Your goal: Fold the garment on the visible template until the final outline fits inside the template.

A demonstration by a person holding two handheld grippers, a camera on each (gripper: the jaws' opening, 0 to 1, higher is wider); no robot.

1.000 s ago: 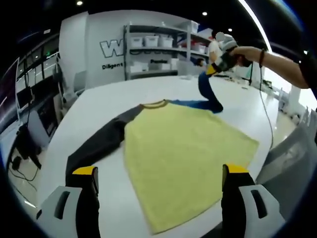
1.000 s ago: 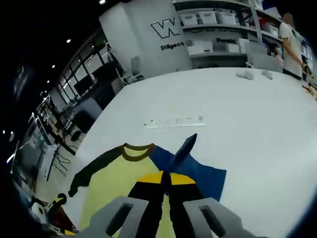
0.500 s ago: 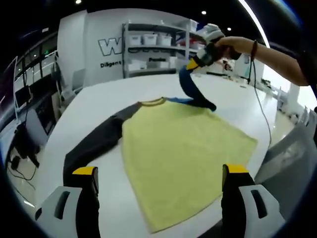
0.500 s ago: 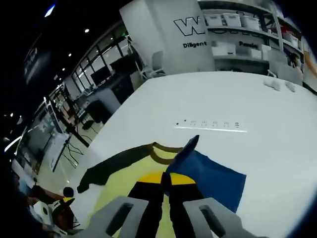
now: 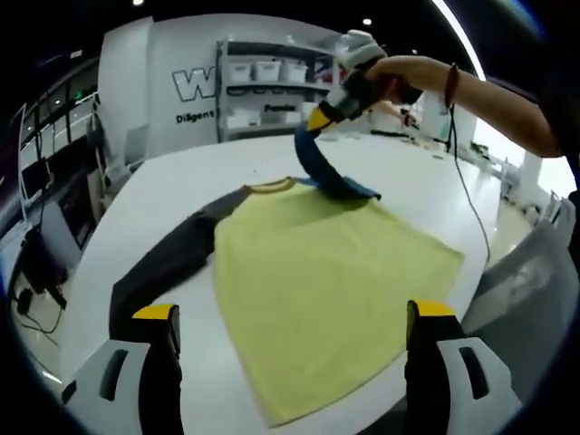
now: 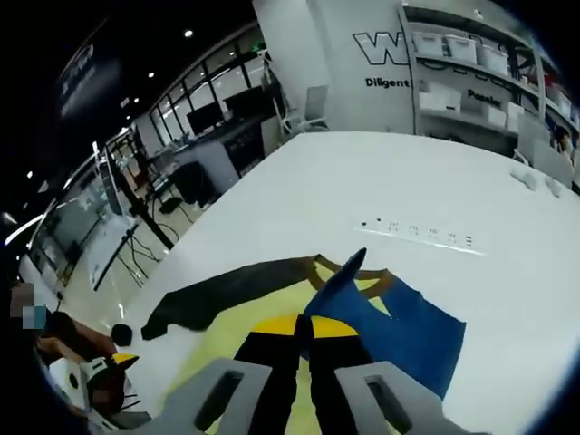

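Note:
A long-sleeved shirt with a yellow body point(image 5: 317, 281) lies flat on the white table point(image 5: 172, 186). Its brown-edged collar point(image 5: 272, 187) points away from me. The dark grey sleeve point(image 5: 163, 263) stretches out to the left. My right gripper point(image 5: 319, 120), in a person's hand, holds the blue sleeve point(image 5: 331, 172) up above the collar end. In the right gripper view, the right gripper point(image 6: 304, 328) is shut on the blue sleeve point(image 6: 408, 322), above the dark sleeve point(image 6: 231, 288). My left gripper point(image 5: 294, 313) hovers open over the shirt's near hem with nothing between its jaws.
A white strip with small marks point(image 6: 421, 234) lies on the table beyond the collar. Shelves with white bins point(image 5: 263, 82) stand against the back wall. A grey chair point(image 5: 530, 290) sits at the table's right edge, and a cable point(image 5: 467, 195) hangs from the person's arm.
The right gripper has carried the blue sleeve leftward, from beside the shirt's right shoulder to above the collar. The left gripper has stayed open over the hem.

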